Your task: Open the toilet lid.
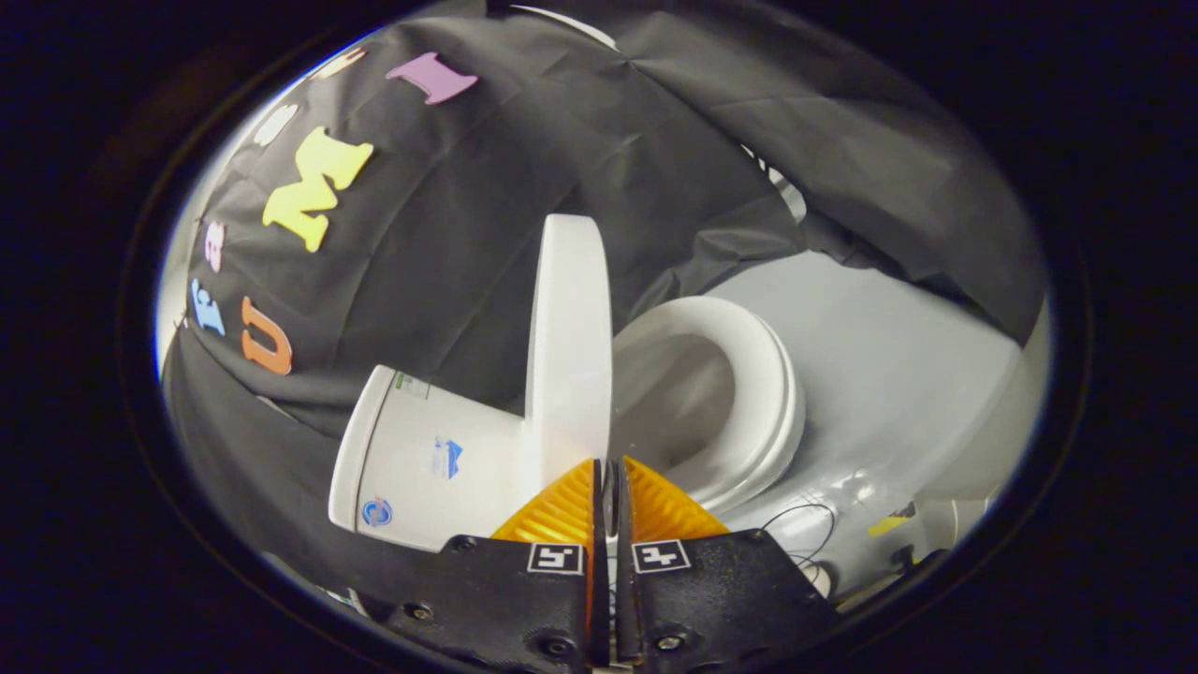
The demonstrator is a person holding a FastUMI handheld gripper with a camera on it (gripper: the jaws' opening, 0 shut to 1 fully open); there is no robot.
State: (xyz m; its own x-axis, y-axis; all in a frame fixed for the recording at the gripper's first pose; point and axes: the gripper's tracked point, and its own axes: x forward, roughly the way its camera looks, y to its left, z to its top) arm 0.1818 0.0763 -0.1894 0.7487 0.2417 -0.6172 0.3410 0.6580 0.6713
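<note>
gripper view: lid upright, edge-on to my fingers

gripper view puts the toilet lid (566,346) just ahead of my gripper (609,473), standing on edge, its long axis running straight up from my fingertips. i take the lid as my landmark. to one side of it sits the tank (421,459), close behind the lid's back face; to the other side lies the seat (749,402), a ring open to the bowl, with grey floor (898,356) beyond it.

my fingers are drawn nearly together, only a thin slit between them, and nothing sits in that slit; i hold nothing. the tips sit at the lid's lower edge, near where it hinges to the seat; whether they touch it i cannot tell.

i judge the lid already raised, close to fully open, perhaps not yet resting on the tank. the one thing that matters for the next move: the lid lies dead ahead and edge-on, so any last push must go sideways toward the tank, against the lid's seat-side face, not forward along my fingers. pushing forward would only slide along its rim.
</note>
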